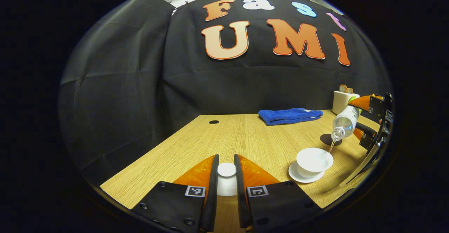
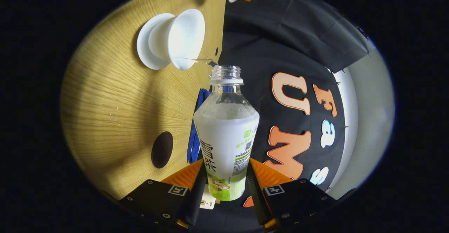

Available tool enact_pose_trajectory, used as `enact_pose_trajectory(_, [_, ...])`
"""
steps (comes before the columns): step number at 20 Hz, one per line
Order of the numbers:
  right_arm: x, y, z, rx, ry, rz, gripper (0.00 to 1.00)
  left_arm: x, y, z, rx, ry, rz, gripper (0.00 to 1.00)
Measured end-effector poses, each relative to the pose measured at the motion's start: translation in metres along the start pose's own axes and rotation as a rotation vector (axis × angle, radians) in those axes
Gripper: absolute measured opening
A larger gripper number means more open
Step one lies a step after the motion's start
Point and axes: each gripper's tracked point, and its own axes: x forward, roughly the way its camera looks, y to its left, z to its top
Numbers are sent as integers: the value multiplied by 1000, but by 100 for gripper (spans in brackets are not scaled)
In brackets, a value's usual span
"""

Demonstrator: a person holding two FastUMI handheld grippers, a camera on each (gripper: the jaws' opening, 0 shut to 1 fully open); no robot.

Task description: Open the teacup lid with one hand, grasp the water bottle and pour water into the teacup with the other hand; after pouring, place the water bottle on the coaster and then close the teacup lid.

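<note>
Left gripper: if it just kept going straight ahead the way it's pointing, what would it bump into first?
Probably nothing soon. The left gripper, shut on the teacup lid, points over bare table toward the booth's black cloth wall. The blue towel and teacup lie off to its right. Depth is uncertain.

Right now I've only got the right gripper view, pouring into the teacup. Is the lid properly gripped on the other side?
Observer: Yes. In the left gripper view the teacup lid sits squarely between both fingers of the left hand-held gripper, which press on its sides. I cannot tell whether it is lifted off the table.
Operator: Okay. What's past the water bottle at the back of the table?
Observer: A white container stands near the table's far edge, beside a folded blue towel.
</note>
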Motion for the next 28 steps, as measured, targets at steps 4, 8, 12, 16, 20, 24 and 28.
enact_pose_trajectory(4, [-2,-2,3,-11,-12,-7,64,0,3,-1,-2,2,5,29])
enact_pose_trajectory(8, [-3,-4,5,-28,-29,-12,64,-1,8,-4,-11,9,12,29])
enact_pose_trajectory(12, [-2,-6,8,-58,-47,-21,64,-2,10,-6,-17,13,20,29])
enact_pose_trajectory(16, [-4,-13,11,-112,-72,-49,64,-6,17,-6,-14,14,31,29])
enact_pose_trajectory(20, [-5,-17,15,-143,-93,-76,64,-7,21,-7,-21,12,42,26])
enact_pose_trajectory(24, [0,-32,16,-190,-113,-107,64,-8,24,-5,-16,7,47,29])
enact_pose_trajectory(28, [19,-59,5,-236,-125,-129,64,-9,25,-5,-13,4,43,29])
